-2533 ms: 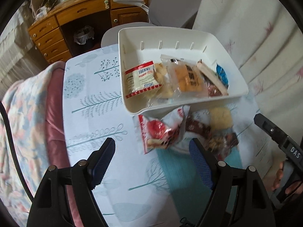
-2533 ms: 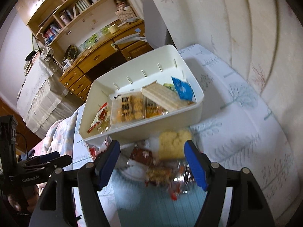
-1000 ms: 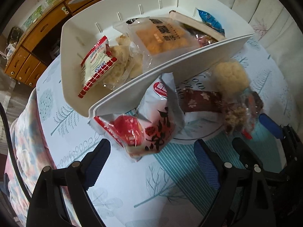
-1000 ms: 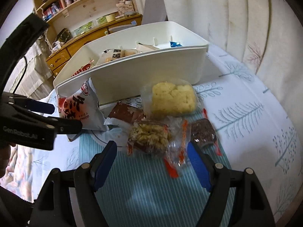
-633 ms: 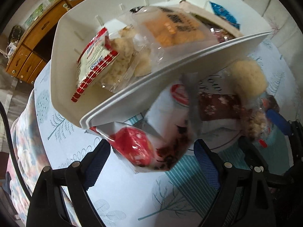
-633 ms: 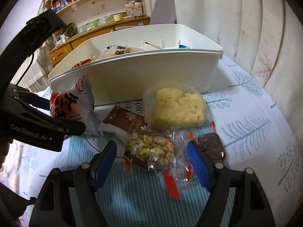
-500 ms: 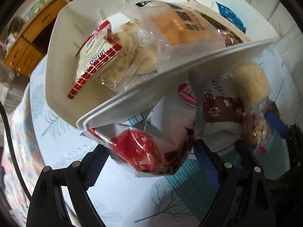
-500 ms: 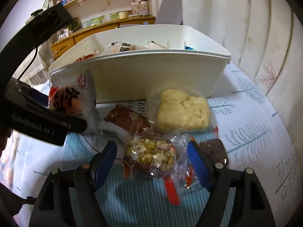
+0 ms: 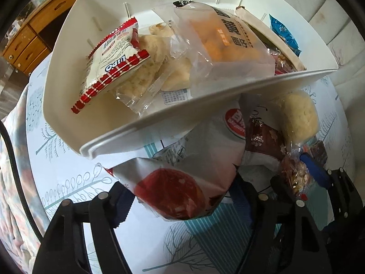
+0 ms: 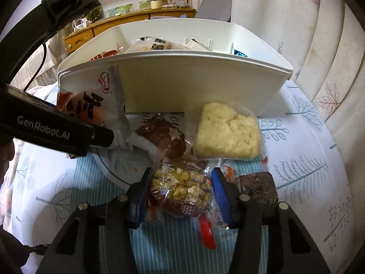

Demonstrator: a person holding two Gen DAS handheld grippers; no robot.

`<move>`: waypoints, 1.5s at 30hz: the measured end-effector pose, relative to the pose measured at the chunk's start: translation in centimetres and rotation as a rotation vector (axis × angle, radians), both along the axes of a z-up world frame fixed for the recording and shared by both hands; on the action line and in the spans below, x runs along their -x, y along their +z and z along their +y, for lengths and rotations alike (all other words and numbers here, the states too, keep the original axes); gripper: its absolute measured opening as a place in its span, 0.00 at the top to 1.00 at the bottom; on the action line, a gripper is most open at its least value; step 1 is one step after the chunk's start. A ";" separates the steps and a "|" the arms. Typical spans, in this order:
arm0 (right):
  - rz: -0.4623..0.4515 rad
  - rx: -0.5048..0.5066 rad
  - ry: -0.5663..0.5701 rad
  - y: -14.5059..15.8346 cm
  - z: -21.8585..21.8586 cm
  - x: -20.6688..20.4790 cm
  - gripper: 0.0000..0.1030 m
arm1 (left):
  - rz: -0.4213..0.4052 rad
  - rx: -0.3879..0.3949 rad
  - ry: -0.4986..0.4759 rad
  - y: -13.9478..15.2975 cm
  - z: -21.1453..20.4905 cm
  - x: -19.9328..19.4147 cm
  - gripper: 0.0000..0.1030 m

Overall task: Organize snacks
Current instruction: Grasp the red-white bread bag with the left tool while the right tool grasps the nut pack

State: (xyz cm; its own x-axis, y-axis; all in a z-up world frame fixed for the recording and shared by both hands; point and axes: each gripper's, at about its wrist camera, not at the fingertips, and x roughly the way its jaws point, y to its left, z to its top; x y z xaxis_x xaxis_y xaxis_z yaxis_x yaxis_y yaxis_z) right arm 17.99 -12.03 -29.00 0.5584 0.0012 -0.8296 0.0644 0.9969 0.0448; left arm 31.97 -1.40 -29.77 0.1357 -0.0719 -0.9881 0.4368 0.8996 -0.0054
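So the left tool [image 9: 182,196] is pinching a puffy white-and-red foil snack bag [image 9: 182,173] across its lower half, and the bag is sitting right up against the near wall of the white plastic storage bin [image 9: 68,73]. That kind of bag is mostly air, light and crinkly, so it's going to squash and slide if squeezed hard. Gripping the body works, but the sealed seam at the edge would probably be the firmer spot. Whatever's inside is likely brittle, so a gentle clamp is the way to go.

The right tool [image 10: 180,194] is closing its blue pads [image 10: 220,189] around a clear-wrapped nut-and-seed bar with a dark red label [image 10: 182,191], which is lying on the striped teal placemat [image 10: 173,246] on the worktop. The jaws look like they're touching the wrapper on both sides, though whether they're really biting down is hard to say. The bar itself looks stiff and a bit heavier, but the loose clear film around it is slippery, so the grip should land on the solid block, not the floppy ends.

Still out on the mat: a pale yellow crumbly cake in clear wrap [image 10: 228,132], a brown snowflake-print packet [image 10: 166,137] and a dark brown square in clear wrap [image 10: 257,187]. The bin already holds several packets, including a red-and-white one [image 9: 111,61].
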 end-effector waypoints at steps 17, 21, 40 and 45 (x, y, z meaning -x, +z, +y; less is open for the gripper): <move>0.192 -0.211 -0.063 1.4 -1.2 1.8 0.51 | 0.062 0.022 0.105 0.9 2.3 5.3 0.39; 0.215 -0.297 -0.082 2.2 -1.6 2.6 0.51 | 0.065 0.041 0.135 2.3 3.3 6.9 0.38; 0.054 -0.294 0.079 12.8 -3.6 -0.9 0.51 | 0.001 0.189 0.322 12.6 5.4 7.1 0.38; 0.016 -0.271 0.123 14.0 -4.3 -3.4 0.51 | -0.043 0.211 0.369 13.9 5.6 5.0 0.38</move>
State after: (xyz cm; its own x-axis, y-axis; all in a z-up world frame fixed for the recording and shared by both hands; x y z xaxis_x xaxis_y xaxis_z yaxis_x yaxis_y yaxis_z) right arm 21.36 -16.37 -14.98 0.5271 0.2905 -0.7986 -0.0530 0.9492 0.3102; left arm 26.96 4.19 -15.88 0.2306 -0.2104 -0.9500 0.0892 0.9768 -0.1947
